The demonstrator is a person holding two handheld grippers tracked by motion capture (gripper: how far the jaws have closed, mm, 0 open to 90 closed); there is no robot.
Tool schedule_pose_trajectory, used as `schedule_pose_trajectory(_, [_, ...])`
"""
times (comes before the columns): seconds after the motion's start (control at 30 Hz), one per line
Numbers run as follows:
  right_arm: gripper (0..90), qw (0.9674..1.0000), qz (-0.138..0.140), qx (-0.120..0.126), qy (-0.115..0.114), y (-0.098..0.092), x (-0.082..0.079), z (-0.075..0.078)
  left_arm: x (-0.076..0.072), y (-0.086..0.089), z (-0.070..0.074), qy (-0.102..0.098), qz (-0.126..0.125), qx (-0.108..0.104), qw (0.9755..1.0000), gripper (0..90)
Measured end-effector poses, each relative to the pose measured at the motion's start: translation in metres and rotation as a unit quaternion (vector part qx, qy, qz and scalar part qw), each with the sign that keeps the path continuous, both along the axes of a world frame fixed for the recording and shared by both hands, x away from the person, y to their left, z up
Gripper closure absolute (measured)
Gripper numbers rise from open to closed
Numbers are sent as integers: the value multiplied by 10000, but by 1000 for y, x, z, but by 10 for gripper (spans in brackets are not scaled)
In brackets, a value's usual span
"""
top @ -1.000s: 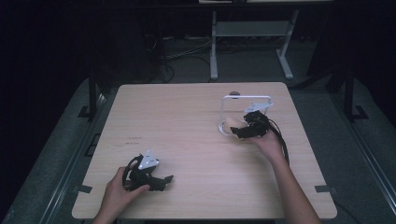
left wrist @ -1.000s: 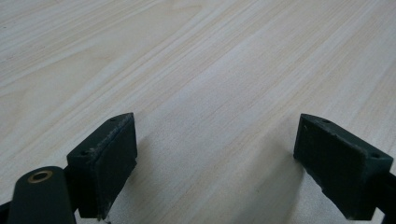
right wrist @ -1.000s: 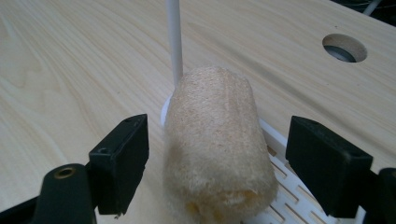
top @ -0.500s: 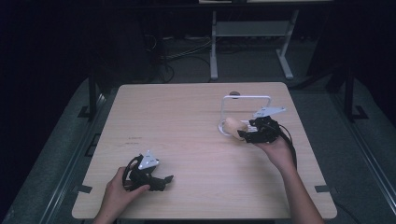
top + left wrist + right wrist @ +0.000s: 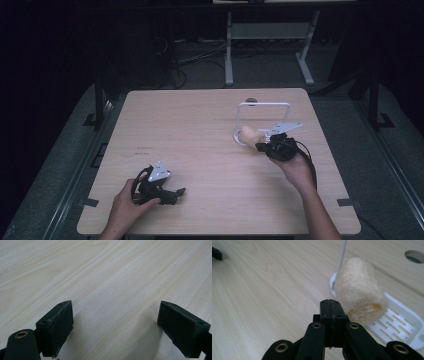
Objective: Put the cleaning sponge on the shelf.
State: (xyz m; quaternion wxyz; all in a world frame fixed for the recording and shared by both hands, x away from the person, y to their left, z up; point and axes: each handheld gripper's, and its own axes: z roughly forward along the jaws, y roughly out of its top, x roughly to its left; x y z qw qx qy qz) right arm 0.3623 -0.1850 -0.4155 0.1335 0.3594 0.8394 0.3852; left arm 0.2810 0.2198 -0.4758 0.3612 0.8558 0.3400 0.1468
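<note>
The right hand-held gripper [image 5: 329, 305], jaws just closed together, empty, points level beside the loofah [image 5: 358, 292]; the left hand-held gripper [image 5: 120, 330] rests apart on the bench [image 5: 200, 130].

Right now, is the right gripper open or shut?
Shut. The right gripper has just closed; its jaws meet with nothing between them. The beige roll lies beside them on the white rack.

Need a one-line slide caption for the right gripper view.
Right gripper, jaws shut, beside a fuzzy beige loofah cylinder resting on a white slotted plastic rack.

High view looks down on the table [image 5: 200, 130]; gripper views skim its wood closely.
</note>
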Motion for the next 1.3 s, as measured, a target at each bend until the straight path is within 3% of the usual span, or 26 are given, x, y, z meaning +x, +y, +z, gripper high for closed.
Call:
schedule_pose_trajectory(0.5, [899,9992,75,-217,329,18,11,-38,0,0,0,9,-3,8,10000,128])
schedule_pose_trajectory(0.77, [899,9993,-40,-212,290,17,15,-44,0,0,0,6,-2,4,10000,127])
schedule_pose_trajectory(1.3, [899,9992,-371,-135,105,0,18,-41,0,0,0,8,-2,7,10000,128])
